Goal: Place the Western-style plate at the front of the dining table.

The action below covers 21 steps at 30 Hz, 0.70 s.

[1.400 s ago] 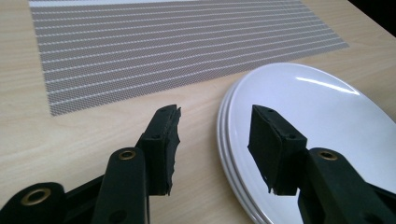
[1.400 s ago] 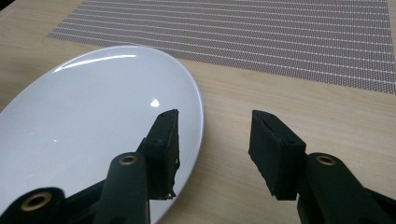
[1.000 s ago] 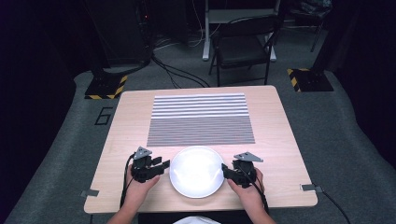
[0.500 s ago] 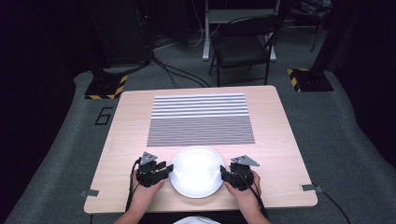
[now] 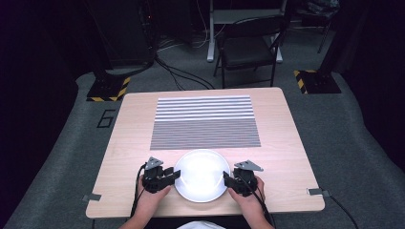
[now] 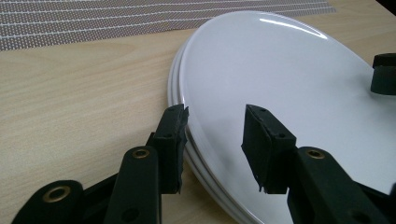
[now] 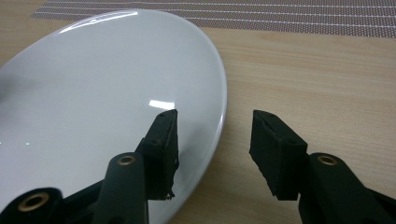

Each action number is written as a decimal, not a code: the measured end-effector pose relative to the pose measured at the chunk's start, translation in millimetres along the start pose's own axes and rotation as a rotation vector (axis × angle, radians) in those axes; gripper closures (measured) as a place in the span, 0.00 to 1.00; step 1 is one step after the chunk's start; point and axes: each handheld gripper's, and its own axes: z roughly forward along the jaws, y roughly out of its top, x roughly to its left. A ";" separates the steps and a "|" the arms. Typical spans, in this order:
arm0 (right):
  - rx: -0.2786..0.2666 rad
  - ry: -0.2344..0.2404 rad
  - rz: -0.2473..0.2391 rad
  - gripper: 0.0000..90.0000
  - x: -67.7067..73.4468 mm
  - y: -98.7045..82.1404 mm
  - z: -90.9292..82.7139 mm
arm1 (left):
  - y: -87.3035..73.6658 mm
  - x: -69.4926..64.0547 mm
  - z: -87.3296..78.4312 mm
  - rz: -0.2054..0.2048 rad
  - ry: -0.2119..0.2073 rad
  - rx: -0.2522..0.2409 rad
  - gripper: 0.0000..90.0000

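Plates [image 5: 200,174], white and stacked, sit on the near part of the table [image 5: 286,138], just in front of a striped mat [image 5: 205,121] and between the two grippers. In the left gripper view the rims of at least two or three plates [image 6: 289,88] show one under another at the stack's edge.

The left gripper [image 5: 168,175] is at the stack's left rim. Its jaws straddle that rim, one outside the edge and one over the top plate's face; they have just been closing, and a visible gap remains, so the pads do not press on the plates in what can be seen.

The right gripper [image 5: 228,179] is at the right rim. In the right gripper view one jaw lies over the plate [image 7: 107,107] and the other hangs over bare wood beside the edge, again with a gap and no clear pinch.

On the floor left of the table a marking reads like "6" [image 5: 106,118]. No brand or label shows on the plates or grippers.
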 end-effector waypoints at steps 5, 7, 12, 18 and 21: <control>0.013 0.013 0.010 0.57 0.6 -1.3 1.6 | -0.5 0.4 -1.1 -0.018 -0.018 -0.009 0.65; 0.014 0.014 0.002 0.56 0.8 -1.8 2.6 | 0.0 -0.8 -1.6 -0.021 -0.022 -0.009 0.65; 0.022 0.021 0.011 0.56 1.5 -2.6 3.9 | -0.1 -0.5 -0.5 -0.011 -0.021 -0.009 0.65; 0.032 0.036 0.023 0.56 2.0 -3.6 4.2 | -0.9 -1.8 -0.1 -0.004 -0.031 -0.014 0.63; 0.035 0.049 0.030 0.56 2.3 -4.1 4.9 | -0.9 -1.3 1.6 0.004 -0.048 -0.020 0.63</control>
